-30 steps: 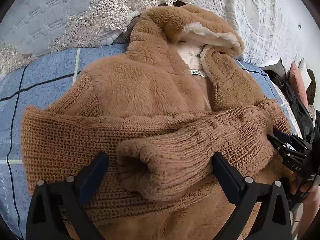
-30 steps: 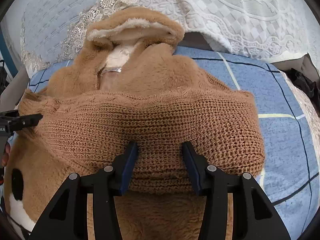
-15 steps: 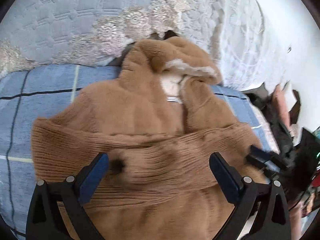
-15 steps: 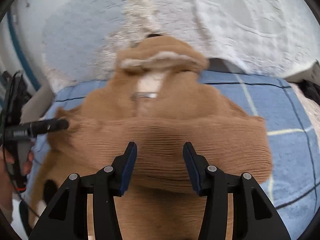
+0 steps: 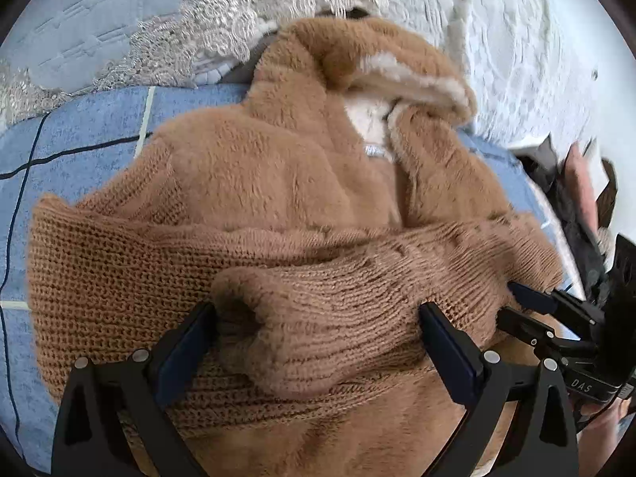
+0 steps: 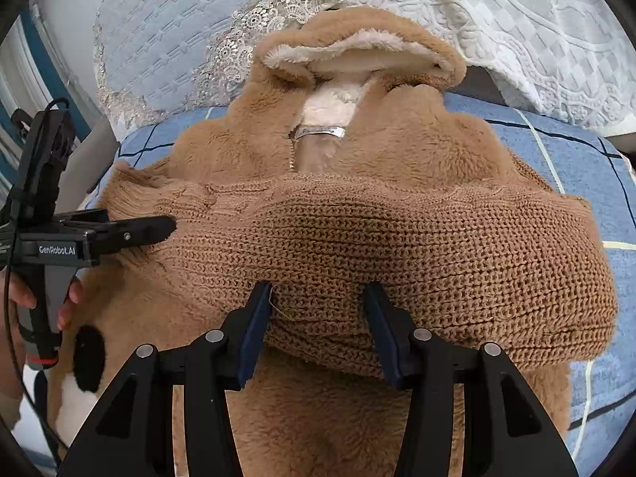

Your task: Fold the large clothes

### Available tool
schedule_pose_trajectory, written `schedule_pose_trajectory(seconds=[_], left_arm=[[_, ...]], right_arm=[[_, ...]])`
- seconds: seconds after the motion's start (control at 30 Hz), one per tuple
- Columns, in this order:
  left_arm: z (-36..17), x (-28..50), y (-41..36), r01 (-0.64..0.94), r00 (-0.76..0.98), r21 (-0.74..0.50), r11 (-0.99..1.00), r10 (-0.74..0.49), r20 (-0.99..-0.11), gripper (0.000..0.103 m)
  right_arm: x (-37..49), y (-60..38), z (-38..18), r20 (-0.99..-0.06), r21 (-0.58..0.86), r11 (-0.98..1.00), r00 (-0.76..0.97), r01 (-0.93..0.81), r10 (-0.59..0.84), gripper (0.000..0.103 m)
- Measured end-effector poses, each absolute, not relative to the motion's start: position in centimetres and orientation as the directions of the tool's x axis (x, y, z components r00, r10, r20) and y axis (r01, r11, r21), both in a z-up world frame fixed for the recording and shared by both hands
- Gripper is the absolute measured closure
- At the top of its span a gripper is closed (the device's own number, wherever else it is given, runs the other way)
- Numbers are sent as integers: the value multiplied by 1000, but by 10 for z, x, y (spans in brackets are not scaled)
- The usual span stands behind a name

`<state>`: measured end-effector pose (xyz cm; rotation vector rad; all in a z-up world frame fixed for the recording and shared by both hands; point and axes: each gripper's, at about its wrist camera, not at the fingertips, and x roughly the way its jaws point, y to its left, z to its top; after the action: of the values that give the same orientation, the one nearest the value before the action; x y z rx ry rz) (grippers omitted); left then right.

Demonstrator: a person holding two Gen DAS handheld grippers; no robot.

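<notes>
While the brown hooded coat point(image 5: 278, 183) lies across the blue checked bedspread point(image 5: 79, 135), hood toward twelve o'clock by the lace-edged pillows point(image 5: 119, 28), the left gripper point(image 5: 318, 342) stands with fingers wide apart either side of the knit sleeve cuff point(image 5: 286, 326), pads not pressing it. Toward three o'clock, the right gripper point(image 6: 318, 318) has its fingers half parted around a fold of the knit sleeve point(image 6: 437, 246) (whether they pinch it, I cannot tell).

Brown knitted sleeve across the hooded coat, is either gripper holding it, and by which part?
Cannot be told. The right gripper straddles the brown knitted sleeve at its lower edge, the left gripper its cuff; neither visibly pinches it.
</notes>
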<state>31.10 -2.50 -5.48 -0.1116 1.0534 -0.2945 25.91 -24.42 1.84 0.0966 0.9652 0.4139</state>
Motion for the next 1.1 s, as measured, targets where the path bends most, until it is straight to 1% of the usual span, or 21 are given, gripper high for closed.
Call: schedule_pose_trajectory(seconds=[0.13,0.27,0.3,0.33,0.47,0.5,0.53,0.57,0.7,0.77,0.87,0.9,0.97,1.03,1.1], left_arm=[[-35,312,-14,183,496,-298,937,-350,-795,2],[-16,314,-10,201,541,-296,934,-358,-761,2],[-13,315,-10,207,551,-290,934,-357,-754,2],[-9,314,-10,212,563,-286,934,-356,-745,2],[-4,317,-9,230,586,-317,920,-391,-709,2],[-4,318,-9,239,592,-322,916,-400,-699,2],[-3,318,-9,246,596,-322,914,-405,-694,2],[-2,319,-9,254,600,-317,914,-406,-689,2],[-4,322,-16,283,597,-317,905,-425,-681,2],[-7,324,-18,295,588,-326,898,-440,-679,2],[-10,326,-18,301,579,-336,893,-451,-679,2],[-10,326,-18,300,579,-333,894,-448,-681,2],[-11,327,-17,297,580,-338,893,-450,-679,2],[-13,327,-16,286,580,-342,895,-446,-682,2],[-15,327,-15,278,583,-339,899,-439,-684,2]], right_arm=[[272,-260,45,-717,333,907,556,-258,421,53],[299,-268,67,-658,417,874,581,-250,480,53],[311,-267,71,-641,440,862,584,-252,498,51],[321,-264,73,-624,468,848,585,-250,518,48],[360,-257,70,-580,576,788,571,-216,581,46],[367,-254,69,-573,586,784,580,-204,579,43],[374,-253,68,-562,599,776,588,-194,581,37],[381,-252,65,-547,617,764,596,-187,588,35],[408,-250,56,-485,707,693,616,-141,620,35],[420,-250,53,-480,726,679,628,-108,613,35],[438,-244,51,-530,700,711,623,-62,576,35],[442,-243,51,-533,697,715,628,-54,567,36],[447,-243,52,-517,706,706,641,-55,567,47],[451,-244,53,-509,714,699,660,-34,552,67],[456,-246,52,-504,733,680,663,-11,553,74]])
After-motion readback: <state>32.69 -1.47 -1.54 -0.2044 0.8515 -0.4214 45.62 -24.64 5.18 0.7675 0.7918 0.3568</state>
